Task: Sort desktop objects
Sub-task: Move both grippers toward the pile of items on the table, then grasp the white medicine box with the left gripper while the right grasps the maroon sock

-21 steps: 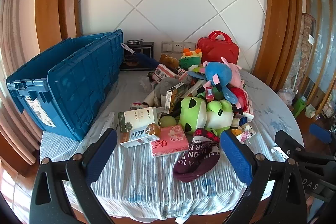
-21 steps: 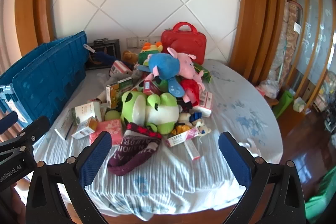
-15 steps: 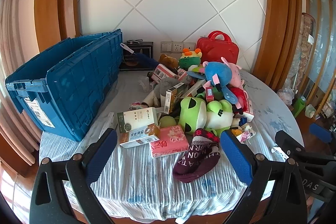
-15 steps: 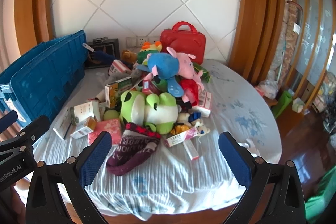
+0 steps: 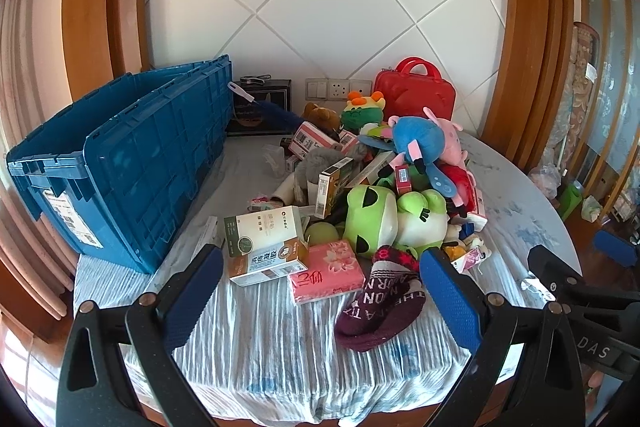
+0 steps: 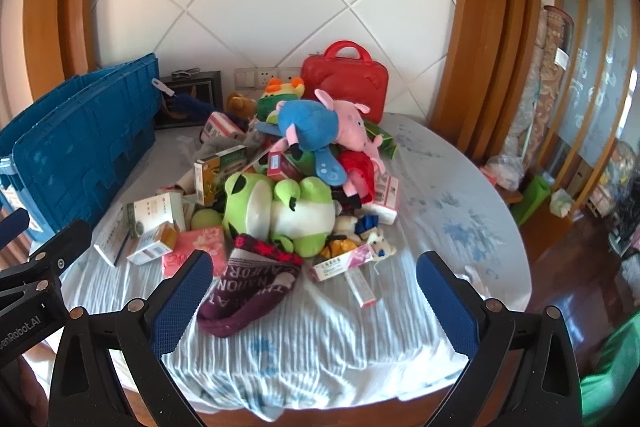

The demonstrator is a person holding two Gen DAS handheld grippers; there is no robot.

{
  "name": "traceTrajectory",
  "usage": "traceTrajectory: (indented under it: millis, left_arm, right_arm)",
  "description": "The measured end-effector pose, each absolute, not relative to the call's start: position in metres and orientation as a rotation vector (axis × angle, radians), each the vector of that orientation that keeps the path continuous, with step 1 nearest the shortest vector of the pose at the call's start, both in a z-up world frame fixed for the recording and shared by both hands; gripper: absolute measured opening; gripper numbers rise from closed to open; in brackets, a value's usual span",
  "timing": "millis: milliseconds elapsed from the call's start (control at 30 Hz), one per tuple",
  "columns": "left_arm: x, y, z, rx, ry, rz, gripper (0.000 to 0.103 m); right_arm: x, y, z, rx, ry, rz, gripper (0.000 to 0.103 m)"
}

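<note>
round table (image 5: 532, 203) by a tiled wall, heap (image 5: 384, 187) piled mid-table, crate (image 5: 132, 163) at its left. both grippers (image 5: 320, 299) (image 6: 314, 301) hung wide and empty (nothing touched). grabbing low could've toppled the plushies.

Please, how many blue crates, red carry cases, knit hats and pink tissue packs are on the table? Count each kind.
Blue crate: 1
Red carry case: 1
Knit hat: 1
Pink tissue pack: 1
Total: 4

Bare tablecloth (image 6: 452, 211) right of the toy pile (image 6: 296, 179) (heaped high) — blue crate (image 5: 132, 167) walls the left.
</note>
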State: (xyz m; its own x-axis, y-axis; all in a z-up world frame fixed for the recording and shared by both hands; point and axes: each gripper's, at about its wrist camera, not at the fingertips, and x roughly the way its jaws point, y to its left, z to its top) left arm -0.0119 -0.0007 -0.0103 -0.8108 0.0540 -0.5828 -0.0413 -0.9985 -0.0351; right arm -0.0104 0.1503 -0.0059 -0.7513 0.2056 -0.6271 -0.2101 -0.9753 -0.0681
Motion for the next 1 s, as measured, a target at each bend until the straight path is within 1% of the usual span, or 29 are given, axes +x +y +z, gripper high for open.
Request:
traceTrajectory:
  millis: [333, 500, 700, 900, 1000]
  left_arm:
    - [-0.019, -0.017, -0.017, -0.939, -0.016, 2.914, 0.100]
    - [-0.028, -0.033, -0.029, -0.961, -0.008, 2.901, 0.100]
    - [-0.052, -0.063, -0.069, -1.070, 0.026, 2.910, 0.100]
    - [-0.087, -0.096, -0.122, -1.266, 0.041, 2.928, 0.100]
    - [-0.106, -0.113, -0.145, -1.390, 0.013, 2.932, 0.100]
  right_arm:
    - [-0.022, 0.139, -0.011, -0.988, 0.005, 2.720, 0.103]
    - [-0.026, 0.136, -0.023, -0.978, 0.010, 2.694, 0.103]
    - [-0.039, 0.147, -0.056, -1.054, 0.067, 2.634, 0.103]
    - [-0.078, 0.161, -0.105, -1.272, 0.113, 2.614, 0.103]
    - [-0.105, 0.168, -0.131, -1.401, 0.151, 2.594, 0.103]
